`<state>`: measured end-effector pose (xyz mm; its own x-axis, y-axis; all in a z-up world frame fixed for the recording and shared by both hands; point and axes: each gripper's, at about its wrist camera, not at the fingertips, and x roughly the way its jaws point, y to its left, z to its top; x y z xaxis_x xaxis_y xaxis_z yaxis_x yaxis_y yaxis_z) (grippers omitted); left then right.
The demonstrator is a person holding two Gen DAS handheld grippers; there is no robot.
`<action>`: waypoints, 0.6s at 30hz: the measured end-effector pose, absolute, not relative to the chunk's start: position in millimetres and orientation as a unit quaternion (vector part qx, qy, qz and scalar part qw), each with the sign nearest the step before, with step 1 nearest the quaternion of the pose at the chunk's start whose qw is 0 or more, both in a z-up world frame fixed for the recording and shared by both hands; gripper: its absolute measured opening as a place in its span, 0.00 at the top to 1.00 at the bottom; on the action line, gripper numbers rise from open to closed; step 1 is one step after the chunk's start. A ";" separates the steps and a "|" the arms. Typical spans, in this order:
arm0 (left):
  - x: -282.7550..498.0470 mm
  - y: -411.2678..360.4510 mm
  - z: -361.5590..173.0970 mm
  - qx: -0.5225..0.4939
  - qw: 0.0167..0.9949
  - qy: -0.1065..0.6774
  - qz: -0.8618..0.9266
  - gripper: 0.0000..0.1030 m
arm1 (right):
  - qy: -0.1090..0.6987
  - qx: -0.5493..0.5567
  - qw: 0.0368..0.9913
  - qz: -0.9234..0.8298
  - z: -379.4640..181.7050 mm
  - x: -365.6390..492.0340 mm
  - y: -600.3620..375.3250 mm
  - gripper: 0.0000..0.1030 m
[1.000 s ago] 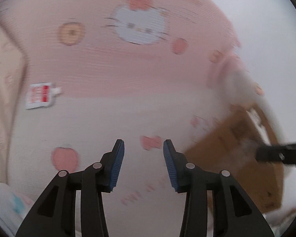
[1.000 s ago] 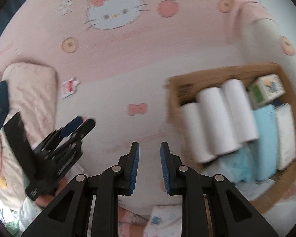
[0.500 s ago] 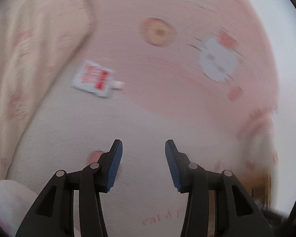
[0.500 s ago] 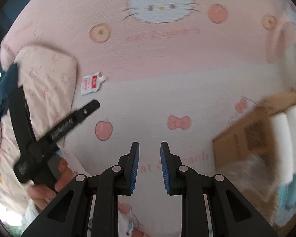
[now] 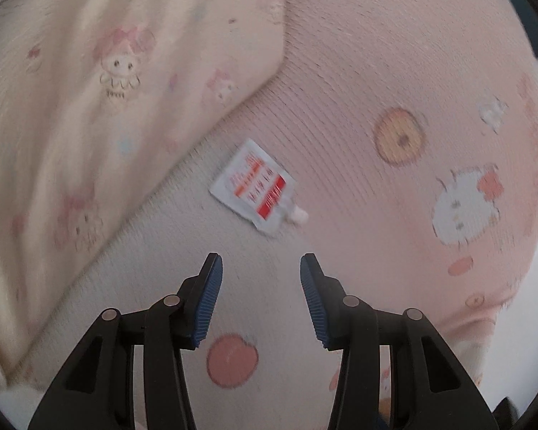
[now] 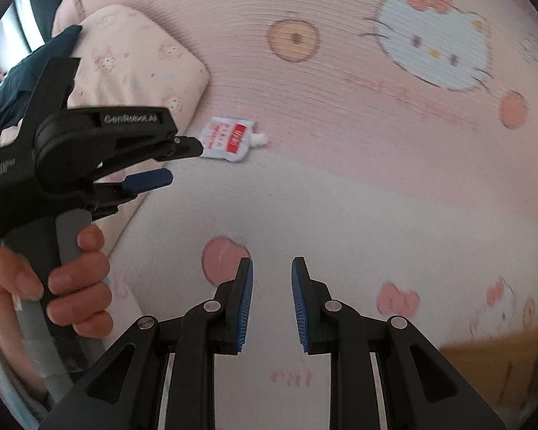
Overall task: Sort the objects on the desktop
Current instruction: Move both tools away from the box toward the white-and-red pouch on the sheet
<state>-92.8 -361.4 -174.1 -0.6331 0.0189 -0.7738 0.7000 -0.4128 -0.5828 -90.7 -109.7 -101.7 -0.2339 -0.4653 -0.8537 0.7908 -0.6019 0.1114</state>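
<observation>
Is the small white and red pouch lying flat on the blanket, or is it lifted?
Flat. The pouch lies on the blanket, spout sideways, beyond the open left gripper.

Bare blanket [image 5: 340,82] lies open all round the spouted pouch [image 5: 256,188]; only the pillow [image 5: 89,89] crowds its left side.

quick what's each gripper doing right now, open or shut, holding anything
left gripper: open, nothing between its fingers; the white and red sachet lies ahead on the blanket.
right gripper: nearly shut, a small gap left, holding nothing.
</observation>
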 end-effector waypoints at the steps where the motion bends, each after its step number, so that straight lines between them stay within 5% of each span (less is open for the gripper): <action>1: -95.1 -368.1 -176.3 0.365 0.231 0.498 -0.752 0.52 | 0.174 0.464 0.413 -0.764 -103.8 -94.0 -114.1 0.82; 18: -149.2 -416.3 -195.8 0.440 0.246 0.452 -0.736 0.52 | -0.012 0.523 0.436 -0.732 -146.4 -194.1 -183.6 0.82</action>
<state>-149.2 -416.3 -195.8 -0.4909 0.0350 -0.8705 0.7605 -0.4704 -0.4477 -194.1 -183.6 -146.4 -0.0730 -0.6519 -0.7547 0.6263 -0.6189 0.4740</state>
